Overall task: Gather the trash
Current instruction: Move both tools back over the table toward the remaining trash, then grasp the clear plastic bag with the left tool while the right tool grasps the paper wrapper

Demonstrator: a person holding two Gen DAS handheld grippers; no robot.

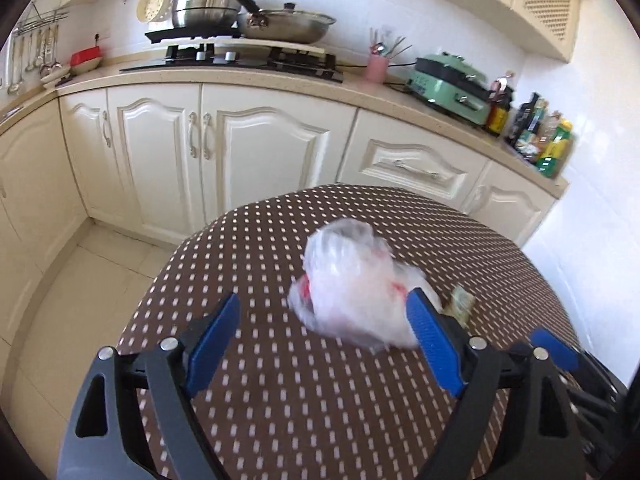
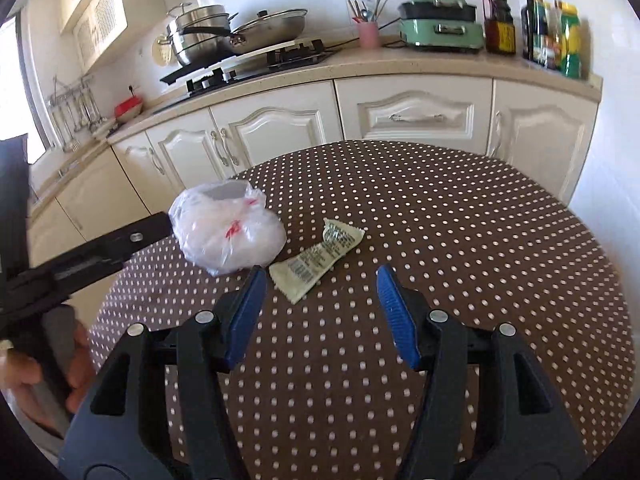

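A crumpled clear plastic bag (image 1: 352, 280) with red print lies on the round brown dotted table (image 1: 304, 408). My left gripper (image 1: 324, 298) is open just short of it; its right finger overlaps the bag's right side and its left finger stands well apart. A flattened pale green wrapper (image 2: 316, 256) lies right of the bag (image 2: 228, 232). My right gripper (image 2: 320, 272) is open, with the wrapper's near end just beyond its tips. In the left wrist view the wrapper (image 1: 460, 304) peeks out behind the right finger. The left gripper's black frame (image 2: 100, 248) reaches the bag from the left.
Beyond the table (image 2: 460, 220) runs a cream cabinet counter (image 2: 400, 68) with a gas stove and steel pots (image 2: 240, 36), a pink utensil cup (image 2: 368, 34), a green appliance (image 2: 440, 24) and bottles (image 2: 552, 36). Tiled floor (image 1: 80, 300) lies left of the table. A hand (image 2: 76, 364) holds the left gripper.
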